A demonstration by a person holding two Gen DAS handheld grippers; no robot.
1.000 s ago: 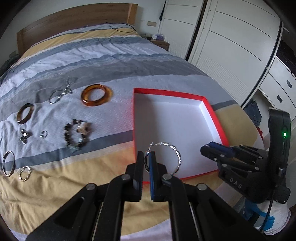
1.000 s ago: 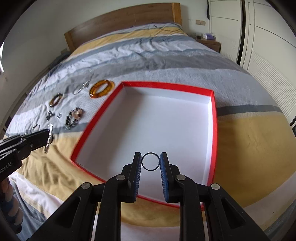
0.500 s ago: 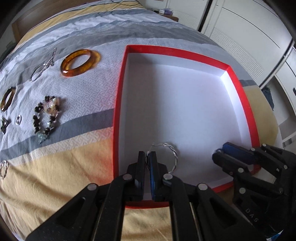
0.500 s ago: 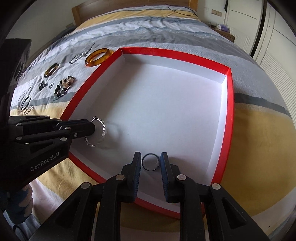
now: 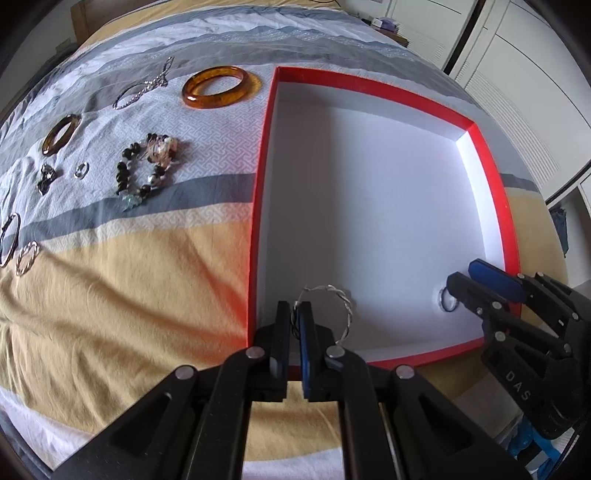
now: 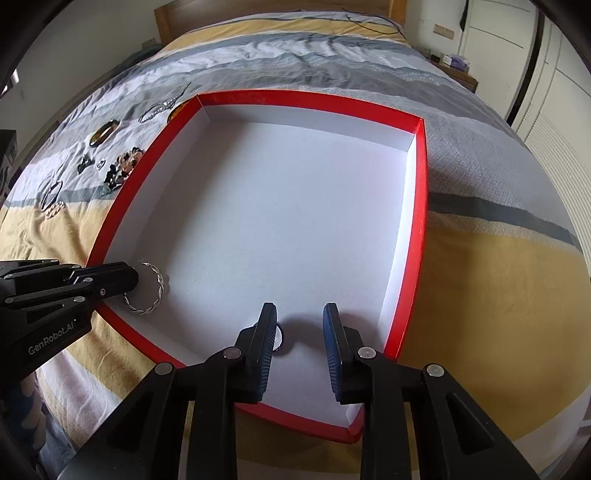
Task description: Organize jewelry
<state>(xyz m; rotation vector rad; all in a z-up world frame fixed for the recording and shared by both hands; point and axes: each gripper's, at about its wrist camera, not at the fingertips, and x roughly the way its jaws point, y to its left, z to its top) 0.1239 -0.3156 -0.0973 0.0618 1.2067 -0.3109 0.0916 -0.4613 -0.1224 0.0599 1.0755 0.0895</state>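
With the left gripper [image 5: 294, 308] pinching the twisted silver hoop [image 5: 334, 308] low inside the red box [image 6: 419, 236] and the right gripper [image 6: 300, 319] spread wide beside the small dark ring [image 6: 279, 338], the hoop may snag on the fingers when released.

striped bedspread [image 5: 147, 295], wooden headboard [image 6: 273, 7], white wardrobe [image 5: 535, 66]

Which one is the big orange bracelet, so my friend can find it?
Find the red box on the striped bedspread. Just outside the box's far left corner lies the amber bangle, flat on the cloth. It is the thickest, brightest orange ring there, much bigger than the thin silver chain and the smaller brown bangle nearby.
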